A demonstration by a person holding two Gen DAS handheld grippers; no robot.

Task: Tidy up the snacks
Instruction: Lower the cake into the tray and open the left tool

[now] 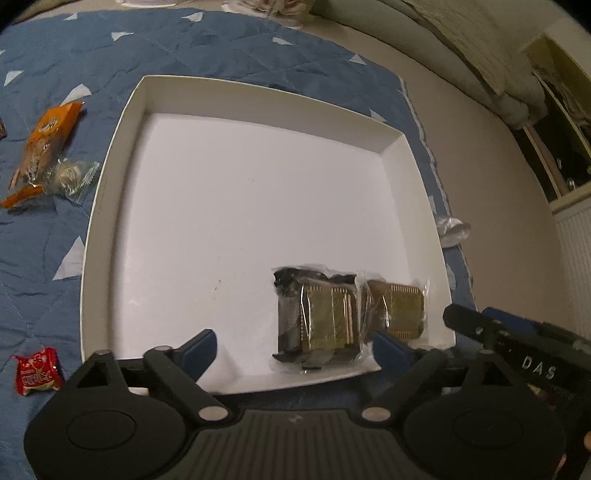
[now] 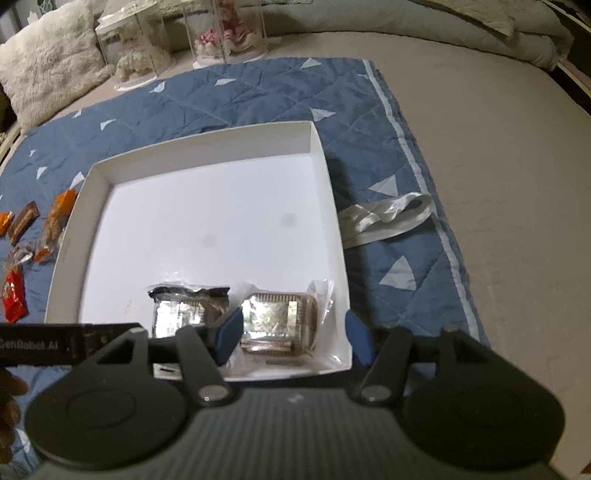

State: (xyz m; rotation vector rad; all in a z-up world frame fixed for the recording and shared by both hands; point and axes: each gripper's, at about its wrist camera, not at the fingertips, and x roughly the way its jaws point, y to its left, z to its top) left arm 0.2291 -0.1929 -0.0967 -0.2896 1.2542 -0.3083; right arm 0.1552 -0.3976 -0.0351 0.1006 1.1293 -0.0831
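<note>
A white open box lies on a blue quilt. Two clear-wrapped biscuit packs sit side by side in its near right corner. My left gripper is open above the near rim. The darker left pack lies between its blue fingers, untouched. In the right wrist view, my right gripper is open around the right pack, its pads not pressing it. The left pack lies beside it. Each gripper's body shows at the edge of the other's view.
Loose snacks lie on the quilt left of the box: an orange pack, a clear-wrapped one, a red packet and a brown bar. A white ribbon lies right of the box. Clear display cases stand behind.
</note>
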